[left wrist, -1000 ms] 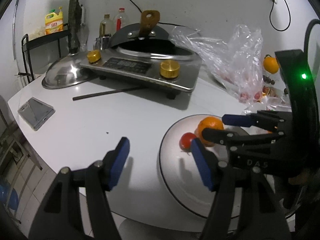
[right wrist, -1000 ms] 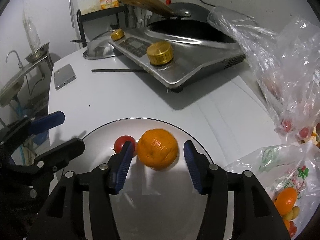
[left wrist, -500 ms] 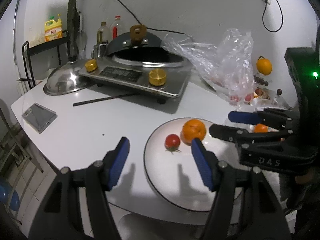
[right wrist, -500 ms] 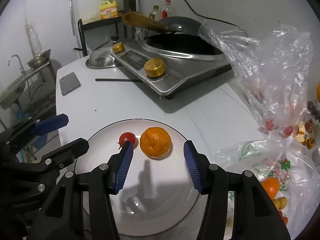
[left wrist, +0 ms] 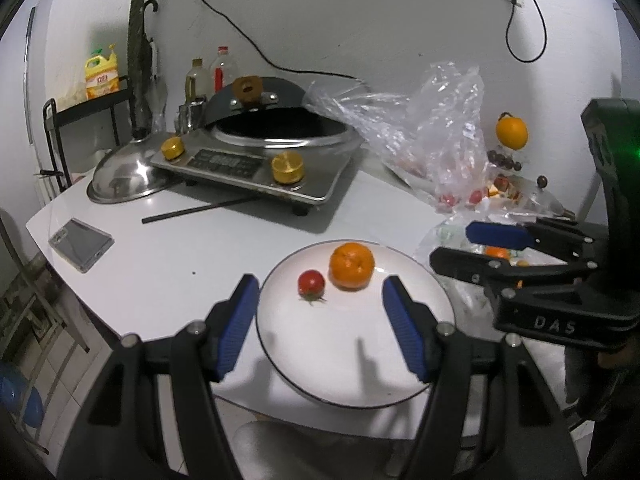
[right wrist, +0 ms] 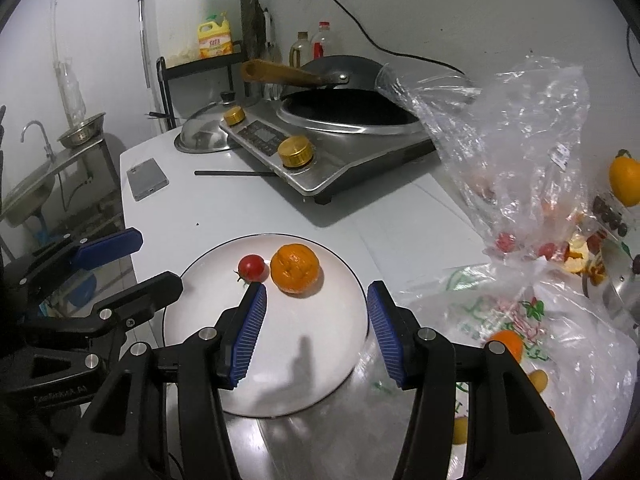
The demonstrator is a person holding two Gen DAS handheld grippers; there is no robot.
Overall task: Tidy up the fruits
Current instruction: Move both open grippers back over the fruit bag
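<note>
Left gripper (left wrist: 316, 328): jaws parted, nothing between, hovering above plate (left wrist: 340, 360).
Right gripper (right wrist: 314, 332): jaws apart, empty, above plate's near edge.
Orange (right wrist: 295, 268): on plate toward 12 o'clock, beside tomato (right wrist: 252, 268) at its 9 o'clock.
Remaining fruit: in printed bag (right wrist: 532, 340), 3 o'clock of plate.
Next pick, judged: reach into bag opening, close gently on one fruit, avoid pinching plastic.
Placement: set down on bare plate area near 6 o'clock.

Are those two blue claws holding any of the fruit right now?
No. The left gripper and right gripper are both open and empty; the orange and tomato lie on the plate.
</note>
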